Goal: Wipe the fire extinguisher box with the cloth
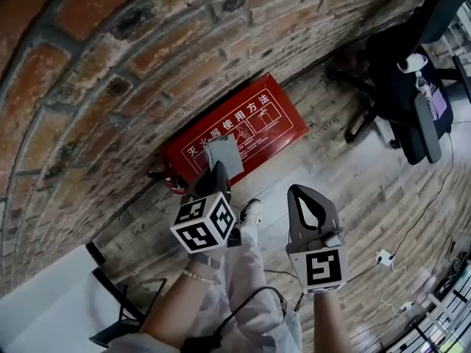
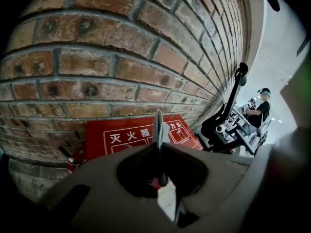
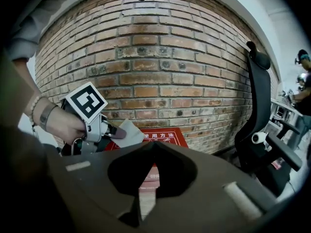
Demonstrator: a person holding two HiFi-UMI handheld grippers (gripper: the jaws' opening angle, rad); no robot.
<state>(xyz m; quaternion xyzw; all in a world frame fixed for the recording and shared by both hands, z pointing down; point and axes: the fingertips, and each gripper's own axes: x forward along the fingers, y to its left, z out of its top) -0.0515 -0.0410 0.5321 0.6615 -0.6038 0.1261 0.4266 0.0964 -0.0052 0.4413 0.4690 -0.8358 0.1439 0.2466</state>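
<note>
The person is standing over the foot of a brick wall (image 1: 110,65), where the red fire extinguisher box (image 1: 274,118) with white lettering is lying flat against the bricks. The left gripper (image 1: 213,176) is being held out toward the box, its jaws pressed together on one edge of a grey cloth (image 1: 225,155). In the head view the cloth is sticking out past the fingertips toward 1 o'clock and is covering part of the box's lower left area. Whether it is actually touching the red face I cannot tell.

Along the left gripper's own jaws, the cloth (image 2: 158,125) is showing edge-on as a thin upright strip pinched at the tips, with the box (image 2: 121,137) directly behind it at 12 o'clock.

The right gripper (image 1: 301,194) is hovering at about 3 o'clock from the left one, clear of the box. Its jaws are meeting at the tips with nothing between them (image 3: 153,144), and the box (image 3: 167,136) is sitting just beyond.

A black office chair (image 1: 412,101) is standing at 2 o'clock.
</note>
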